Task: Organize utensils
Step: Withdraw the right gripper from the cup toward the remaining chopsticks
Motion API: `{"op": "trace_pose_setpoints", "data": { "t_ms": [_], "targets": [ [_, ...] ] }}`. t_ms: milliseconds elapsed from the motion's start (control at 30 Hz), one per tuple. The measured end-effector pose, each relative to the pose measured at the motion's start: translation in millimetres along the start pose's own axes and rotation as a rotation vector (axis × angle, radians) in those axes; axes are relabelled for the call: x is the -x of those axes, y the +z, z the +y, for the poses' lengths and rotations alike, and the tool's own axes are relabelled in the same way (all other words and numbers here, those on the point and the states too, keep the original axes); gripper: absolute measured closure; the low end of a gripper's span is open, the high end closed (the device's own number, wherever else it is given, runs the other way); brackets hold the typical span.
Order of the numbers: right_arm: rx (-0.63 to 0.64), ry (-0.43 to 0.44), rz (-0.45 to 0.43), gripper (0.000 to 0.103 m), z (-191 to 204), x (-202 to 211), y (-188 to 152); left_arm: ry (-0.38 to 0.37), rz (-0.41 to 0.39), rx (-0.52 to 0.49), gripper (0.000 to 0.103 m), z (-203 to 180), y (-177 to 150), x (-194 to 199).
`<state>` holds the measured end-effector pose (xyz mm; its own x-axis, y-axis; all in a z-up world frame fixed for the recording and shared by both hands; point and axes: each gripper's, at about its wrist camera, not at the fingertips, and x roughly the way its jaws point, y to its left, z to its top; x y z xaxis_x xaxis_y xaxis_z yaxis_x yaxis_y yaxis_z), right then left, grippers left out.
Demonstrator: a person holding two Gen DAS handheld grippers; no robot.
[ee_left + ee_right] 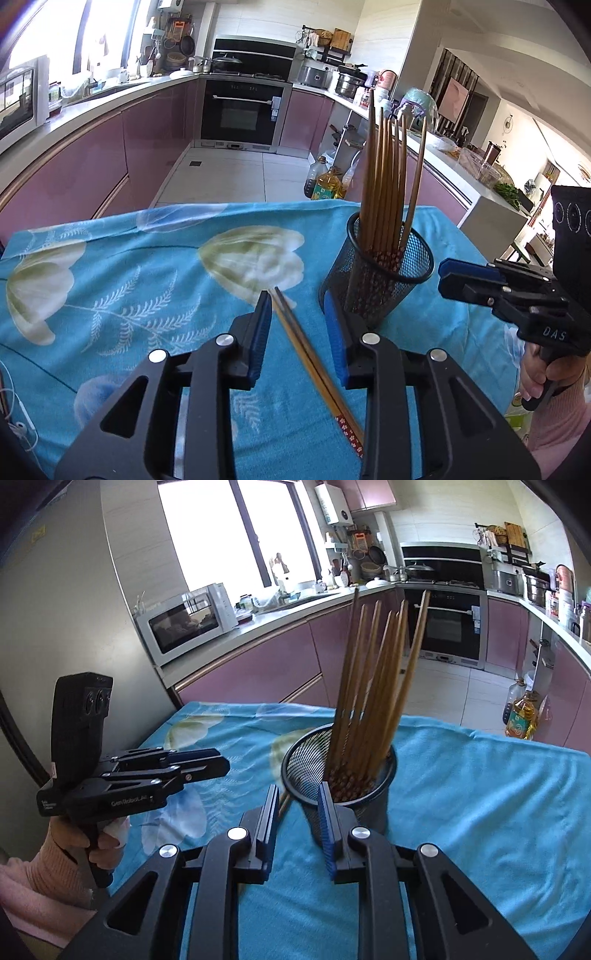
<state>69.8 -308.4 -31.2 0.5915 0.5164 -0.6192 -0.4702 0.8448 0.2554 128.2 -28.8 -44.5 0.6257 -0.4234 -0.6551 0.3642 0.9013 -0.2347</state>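
Left fingers [263,325] straddle chopsticks [314,363] lying on cloth [147,280].

free: table cloth [110,295] left of the holder is seen bare, far to near | obstacle: mesh holder [376,273] stood right of centre, bundled chopsticks [384,177] fanned high above its rim | obstacle: loose chopstick pair [314,365] laid between the parted left gripper [299,339] jaws | right gripper [465,280] is held just right of the holder
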Motion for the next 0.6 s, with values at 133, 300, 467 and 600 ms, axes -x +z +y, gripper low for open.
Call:
{"op": "trace_pose_setpoints", "data": {
  "t_ms": [133, 300, 467, 600],
  "targets": [
    [0.001, 0.024, 0.083, 0.082, 14, -26, -21, 0.02, 0.024, 0.026, 0.067, 5, -19, -2],
    [0.015, 0.033, 0.17, 0.079, 33, -53, -44, 0.045, 0.043, 0.049, 0.065, 8, -38, -2],
    [0.027, 0.019, 0.207, 0.079, 44, -67, -54, 0.056, 0.052, 0.068, 0.064, 11, -49, 0],
    [0.039, 0.002, 0.217, 0.079, 47, -71, -58, 0.056, 0.057, 0.081, 0.064, 13, -53, 2]
  ]
}}
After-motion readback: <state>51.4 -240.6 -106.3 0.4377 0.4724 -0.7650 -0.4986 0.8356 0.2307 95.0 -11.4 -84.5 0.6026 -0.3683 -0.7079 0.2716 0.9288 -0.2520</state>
